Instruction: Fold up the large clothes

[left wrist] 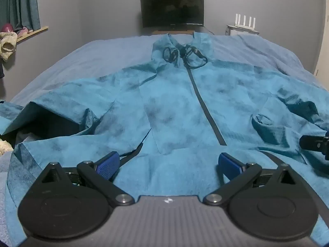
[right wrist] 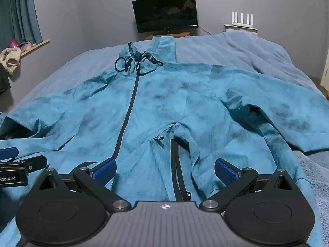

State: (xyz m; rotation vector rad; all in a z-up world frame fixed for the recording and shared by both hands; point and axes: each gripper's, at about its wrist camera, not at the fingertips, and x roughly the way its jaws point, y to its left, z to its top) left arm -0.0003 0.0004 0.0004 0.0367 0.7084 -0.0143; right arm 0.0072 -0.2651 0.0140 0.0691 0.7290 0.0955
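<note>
At the far left a curtain hangs over a wooden ledge, clear of the work. On the bed a large teal jacket lies face up and spread wide, collar toward the far wall and hem toward the camera, which suits a fold that starts from the near edge. Its left sleeve runs out toward the bed's side with a raised crease. The left tool hovers over the hem, jaws wide apart and gripping nothing, blue pads either side of bare fabric. The dark zipper runs down the middle, a likely fold axis, with black drawcords looped at the collar below a dark monitor. The right tool sits just beside the left one, also spread and empty, above a rumpled flap near a dark strap. The right sleeve extends outward, so both sleeves probably need to come inward first.
</note>
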